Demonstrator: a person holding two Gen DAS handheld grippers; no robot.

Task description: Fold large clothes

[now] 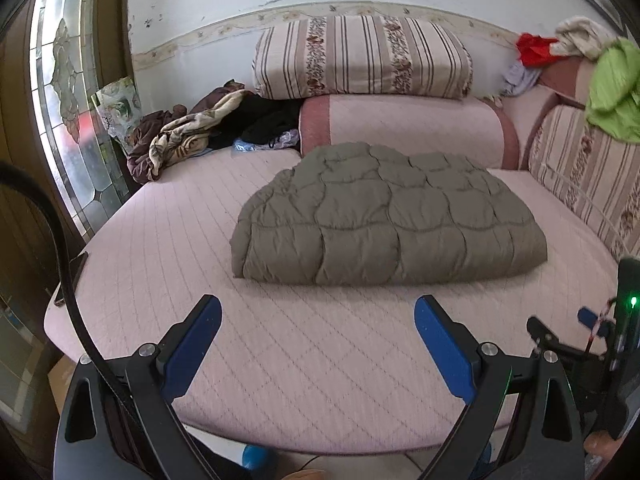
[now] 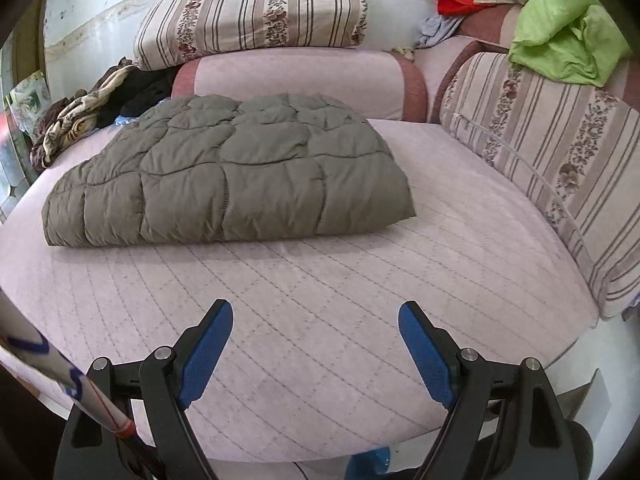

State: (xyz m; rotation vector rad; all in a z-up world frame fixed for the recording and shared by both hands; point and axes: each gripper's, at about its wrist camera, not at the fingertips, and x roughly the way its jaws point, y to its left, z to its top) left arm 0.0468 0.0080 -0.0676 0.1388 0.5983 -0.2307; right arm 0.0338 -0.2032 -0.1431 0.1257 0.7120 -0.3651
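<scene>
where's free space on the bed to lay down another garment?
Bare mattress cover between the folded grey quilted jacket and the near edge, and a strip between jacket and striped side cushion. Crowded: the far-left clothes heap and the green garment pile at far right.

Folded jacket (image 1: 388,216) lies mid-bed (image 1: 280,360). Behind it, a bolster (image 1: 404,128) bearing a pillow (image 1: 360,58); clothes pile (image 1: 188,136) behind-left; cushion (image 1: 588,168) along the right. Both grippers, left (image 1: 318,344) and right (image 2: 316,350), hover before it.
</scene>
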